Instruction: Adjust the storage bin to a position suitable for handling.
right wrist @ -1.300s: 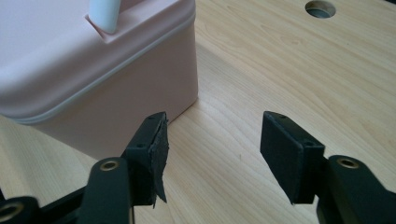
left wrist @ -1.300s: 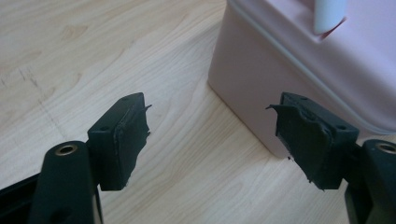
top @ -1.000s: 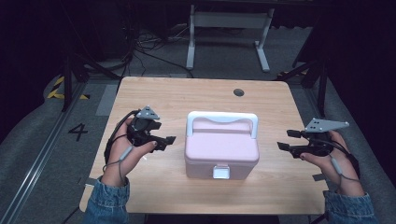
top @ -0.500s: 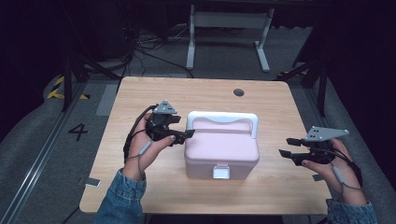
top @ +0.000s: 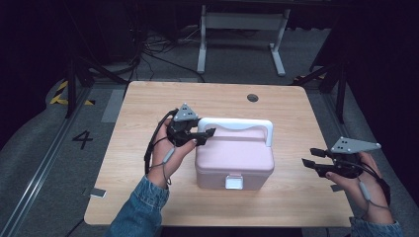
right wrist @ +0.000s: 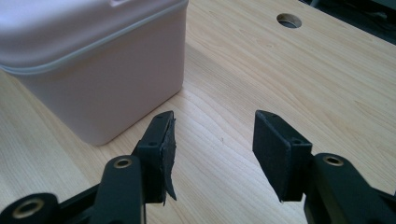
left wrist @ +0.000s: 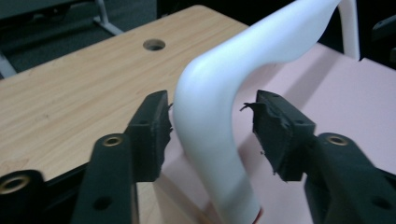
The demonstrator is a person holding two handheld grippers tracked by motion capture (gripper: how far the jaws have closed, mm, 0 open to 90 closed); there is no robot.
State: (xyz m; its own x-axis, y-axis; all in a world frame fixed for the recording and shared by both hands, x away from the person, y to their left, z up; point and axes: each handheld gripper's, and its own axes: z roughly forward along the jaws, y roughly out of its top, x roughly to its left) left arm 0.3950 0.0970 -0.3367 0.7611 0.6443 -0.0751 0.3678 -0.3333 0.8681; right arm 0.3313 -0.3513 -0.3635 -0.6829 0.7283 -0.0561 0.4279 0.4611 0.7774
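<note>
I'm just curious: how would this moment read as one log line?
left gripper: closing around white handle, gap remains | right gripper: open, empty | pink box: latched

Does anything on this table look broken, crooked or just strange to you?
One small thing: the rubber pads on the fingers look frayed, with torn edges, in both gripper views. The pink box sits square and shut on the table, its white handle between the left gripper fingers. Nothing is spilled.

**Box at table centre, grippers either side**

The pink plastic box (top: 234, 160) sits mid-table on the light wooden table (top: 138, 106), its white carry handle (top: 237, 124) on top. The left gripper (top: 203, 134) straddles the handle's left corner; the right gripper (top: 311, 158) hovers well right. A round cable hole (top: 253, 98) lies behind.
</note>
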